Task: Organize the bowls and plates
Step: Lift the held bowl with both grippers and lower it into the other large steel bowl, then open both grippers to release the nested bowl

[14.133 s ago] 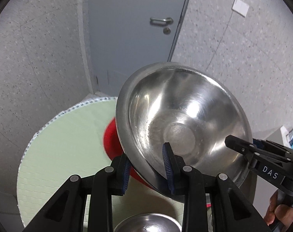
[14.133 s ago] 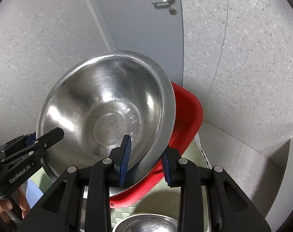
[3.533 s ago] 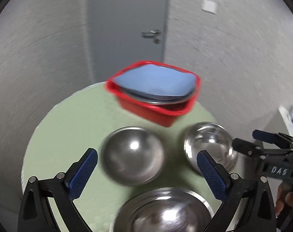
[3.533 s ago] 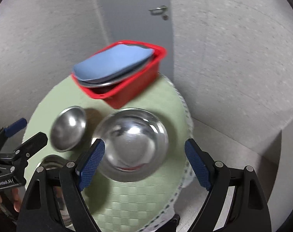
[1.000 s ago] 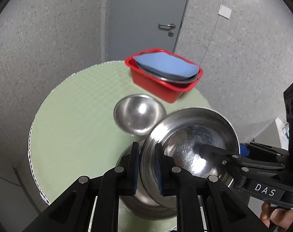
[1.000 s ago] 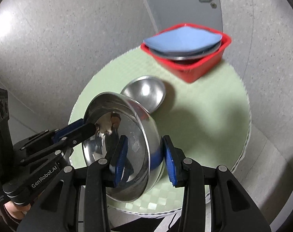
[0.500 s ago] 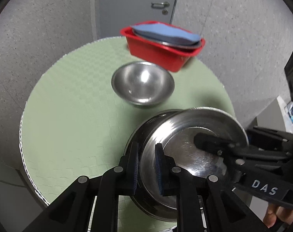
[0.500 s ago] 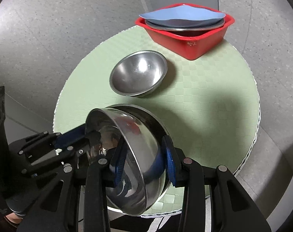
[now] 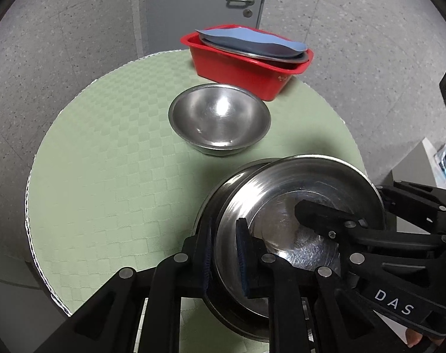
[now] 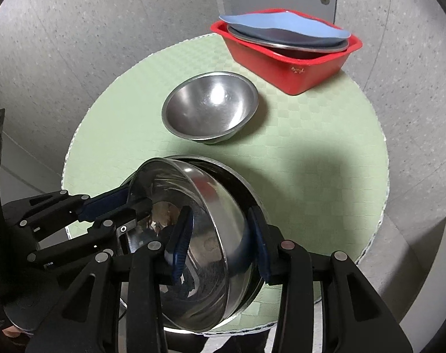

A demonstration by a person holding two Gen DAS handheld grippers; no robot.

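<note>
Bowl (image 9: 299,206), pinched at its rim by left gripper (image 9: 224,253), has sunk into the big bowl (image 10: 240,182) near the bin (image 9: 243,67) while right gripper (image 10: 220,241) is opening, so nesting nears done.

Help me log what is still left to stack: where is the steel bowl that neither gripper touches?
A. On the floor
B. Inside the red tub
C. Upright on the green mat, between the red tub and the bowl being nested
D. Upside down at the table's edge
C: the free steel bowl sits upright on the green mat, nearer than the red tub, beyond the held bowl.
</note>
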